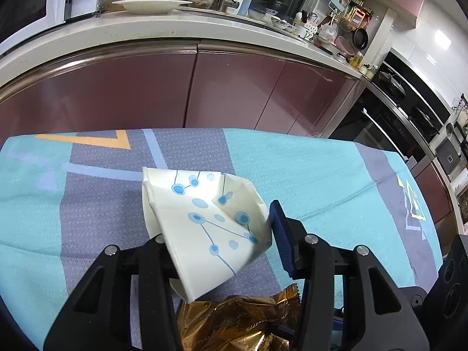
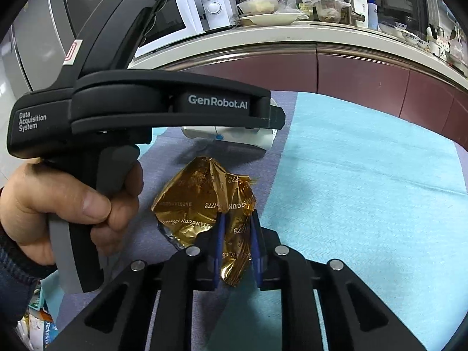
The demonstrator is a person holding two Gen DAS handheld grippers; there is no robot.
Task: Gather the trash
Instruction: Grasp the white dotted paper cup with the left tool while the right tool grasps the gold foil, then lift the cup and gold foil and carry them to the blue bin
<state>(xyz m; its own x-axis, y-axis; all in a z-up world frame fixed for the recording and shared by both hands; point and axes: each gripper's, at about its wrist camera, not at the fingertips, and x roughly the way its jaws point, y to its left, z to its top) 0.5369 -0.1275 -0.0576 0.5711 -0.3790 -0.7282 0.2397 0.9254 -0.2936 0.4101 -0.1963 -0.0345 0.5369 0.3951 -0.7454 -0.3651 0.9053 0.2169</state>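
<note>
A crumpled white paper cup (image 1: pixel 204 219) with blue dots sits tilted between the fingers of my left gripper (image 1: pixel 216 228). The blue right pad (image 1: pixel 280 234) presses on its rim, and the left finger is hidden behind the cup. A crinkled gold foil wrapper (image 2: pixel 201 201) is pinched between the blue pads of my right gripper (image 2: pixel 237 216), which is shut on it. The same wrapper (image 1: pixel 234 321) shows at the bottom of the left wrist view. In the right wrist view the cup (image 2: pixel 234 139) peeks out under the left tool's black body (image 2: pixel 117 102), which a hand (image 2: pixel 58 204) holds.
Both pieces lie over a table covered in a turquoise and grey-blue patterned cloth (image 1: pixel 321 175). Behind it runs a kitchen counter (image 1: pixel 204 26) with maroon cabinet doors (image 1: pixel 234 87), dishes, bottles and a white microwave (image 2: pixel 201 3). Some packets (image 2: pixel 38 327) lie low at the left.
</note>
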